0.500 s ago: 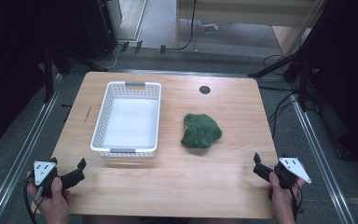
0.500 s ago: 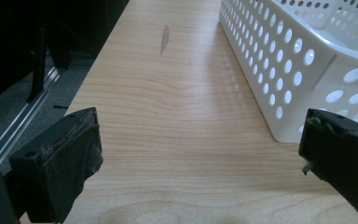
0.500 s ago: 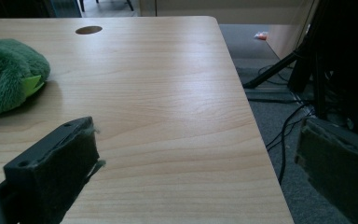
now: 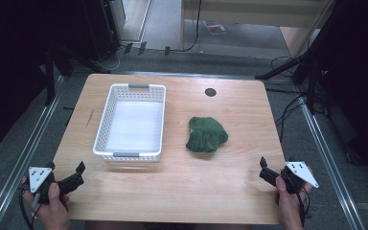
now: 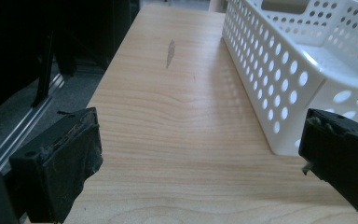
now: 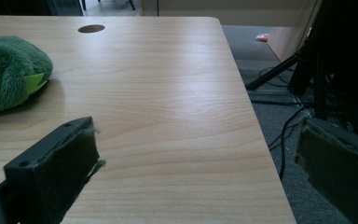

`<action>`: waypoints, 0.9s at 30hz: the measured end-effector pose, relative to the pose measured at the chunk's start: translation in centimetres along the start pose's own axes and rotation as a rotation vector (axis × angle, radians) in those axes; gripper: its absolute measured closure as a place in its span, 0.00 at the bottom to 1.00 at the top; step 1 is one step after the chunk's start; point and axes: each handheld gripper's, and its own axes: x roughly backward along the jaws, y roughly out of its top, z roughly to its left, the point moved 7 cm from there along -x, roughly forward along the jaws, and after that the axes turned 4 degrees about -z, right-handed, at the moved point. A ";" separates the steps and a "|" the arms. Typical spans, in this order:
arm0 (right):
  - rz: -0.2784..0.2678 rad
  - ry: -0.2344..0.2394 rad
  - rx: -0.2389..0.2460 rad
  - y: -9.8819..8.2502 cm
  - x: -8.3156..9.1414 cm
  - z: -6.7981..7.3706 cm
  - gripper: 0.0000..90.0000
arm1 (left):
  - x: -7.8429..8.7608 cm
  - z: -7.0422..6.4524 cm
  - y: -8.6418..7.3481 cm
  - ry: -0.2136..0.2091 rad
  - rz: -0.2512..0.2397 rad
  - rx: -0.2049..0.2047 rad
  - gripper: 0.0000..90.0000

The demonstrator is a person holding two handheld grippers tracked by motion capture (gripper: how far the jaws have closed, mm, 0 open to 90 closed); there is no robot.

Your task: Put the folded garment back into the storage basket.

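A basket (image 4: 131,122) stands on the table (image 4: 172,191), left of the middle and toward the far side. A cloth (image 4: 206,134) lies on the table to the basket's right, apart from it. Behind the cloth, near the far edge, a round hole (image 4: 210,92) sits in the tabletop. The left gripper (image 4: 69,178) is at the near left corner, in front of the basket. The right gripper (image 4: 267,170) is at the near right corner, in front and to the right of the cloth. A floor rail (image 4: 17,158) runs along the table's left side, and cables (image 4: 287,112) lie on the floor to its right.
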 end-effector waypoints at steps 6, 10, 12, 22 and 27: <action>0.004 0.003 -0.003 0.0 -0.1 0.0 0.00 | 0.9 -0.9 1.6 -0.025 -0.006 -0.001 0.00; -0.002 0.001 0.006 0.0 0.0 0.1 0.00 | 1.6 -1.6 2.9 -0.039 -0.020 -0.002 0.00; -0.002 0.000 0.004 0.0 0.0 0.0 0.00 | 1.9 -2.1 3.6 -0.049 -0.021 -0.001 0.00; 0.004 0.008 0.003 0.0 -0.2 0.1 0.00 | 2.2 -5.2 6.3 -0.111 0.004 -0.012 0.00; 0.007 0.007 0.006 0.0 -0.2 0.1 0.00 | 1.3 -7.1 6.9 -0.143 0.029 -0.031 0.00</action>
